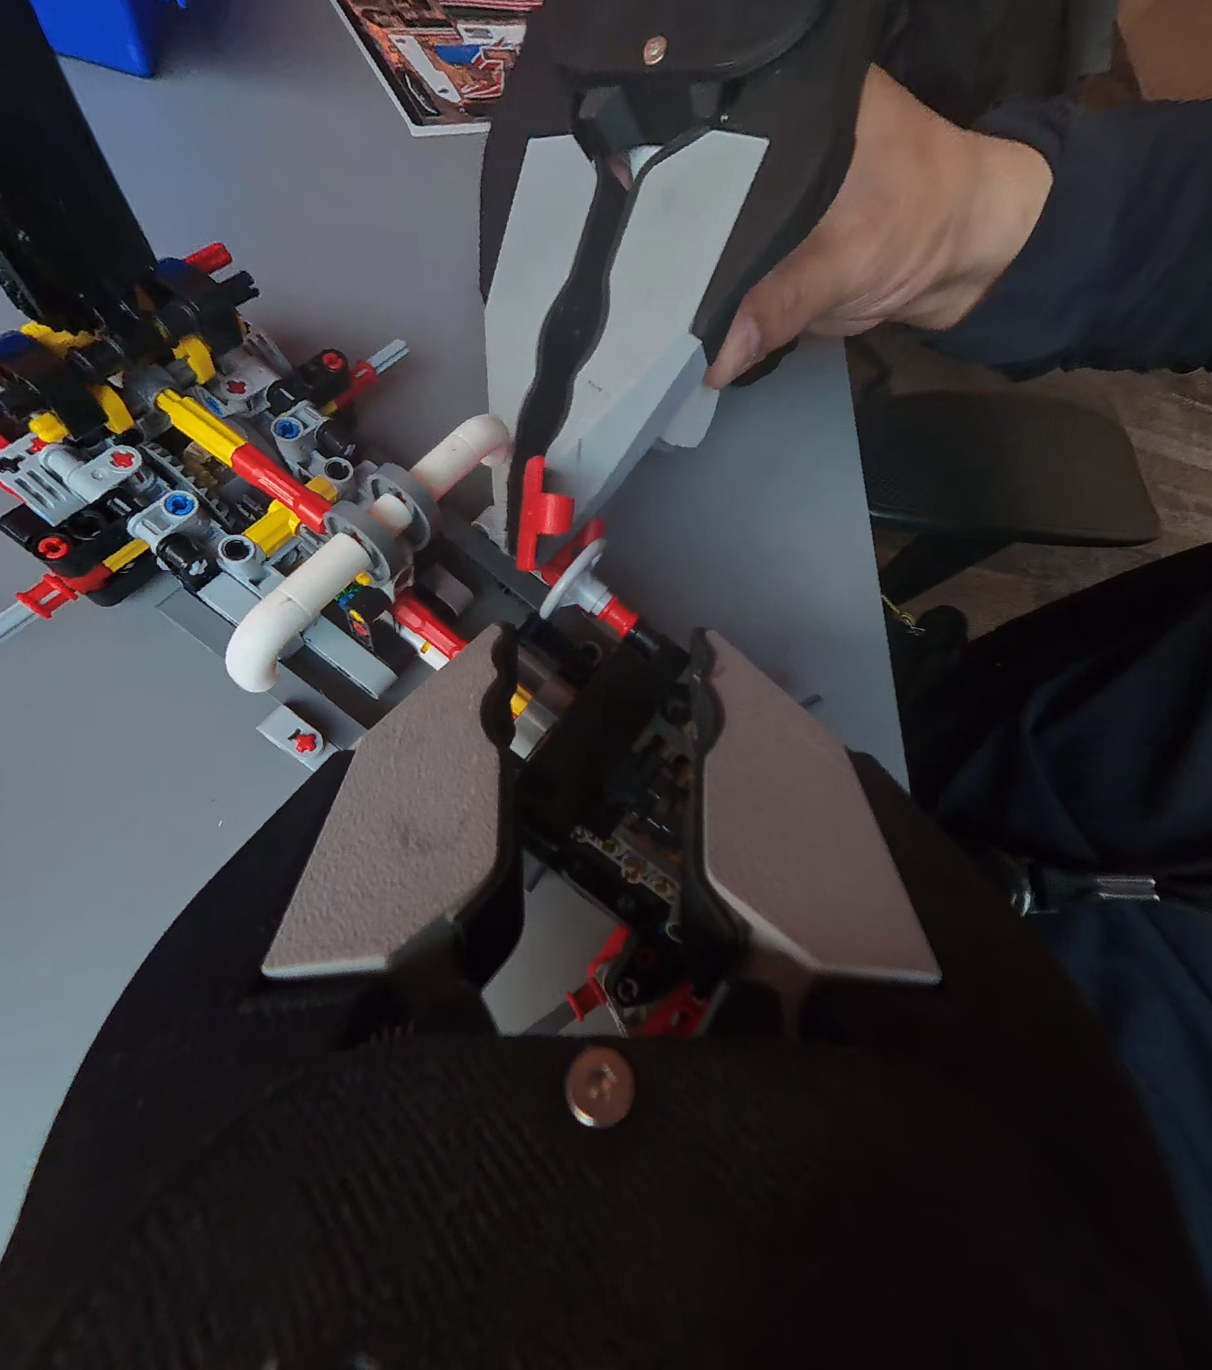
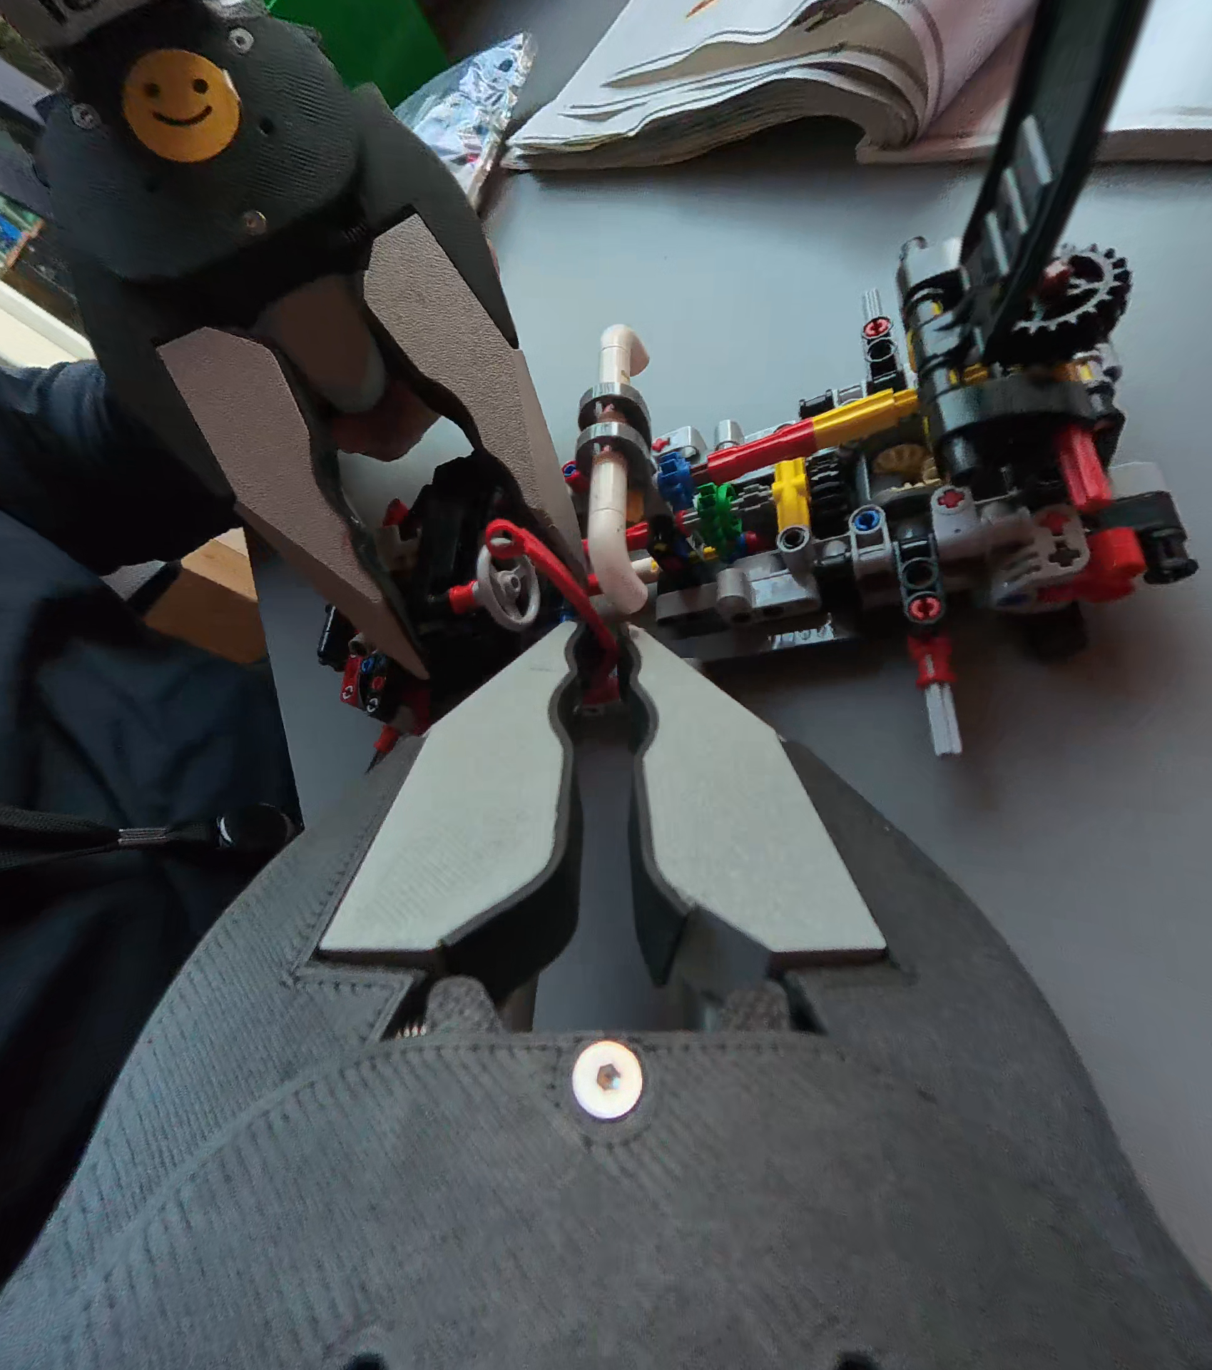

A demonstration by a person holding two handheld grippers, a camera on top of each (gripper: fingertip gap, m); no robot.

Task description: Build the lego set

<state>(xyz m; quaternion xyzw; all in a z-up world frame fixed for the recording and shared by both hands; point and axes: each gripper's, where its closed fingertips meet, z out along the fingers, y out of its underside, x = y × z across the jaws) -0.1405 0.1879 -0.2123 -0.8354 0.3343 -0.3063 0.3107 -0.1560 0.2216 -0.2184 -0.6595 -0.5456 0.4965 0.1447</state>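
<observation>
Care suits this moment: right gripper (image 2: pixel 599 652) clenches a curved red piece (image 2: pixel 551 571) beside the grey steering wheel (image 2: pixel 510 589), while left gripper (image 1: pixel 599 667) grasps the model's black end (image 1: pixel 632 749) behind that wheel.

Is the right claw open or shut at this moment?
Shut. In its own view the right claw has both fingertips pinching a thin curved red piece, beside the grey steering wheel of the brick model.

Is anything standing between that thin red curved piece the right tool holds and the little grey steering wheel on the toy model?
Nothing visible does. The right tool is shut on the thin red curved piece, which arcs over the grey steering wheel with no part between them. The left tool grips the model's black front end just beside it, not in the path.
</observation>
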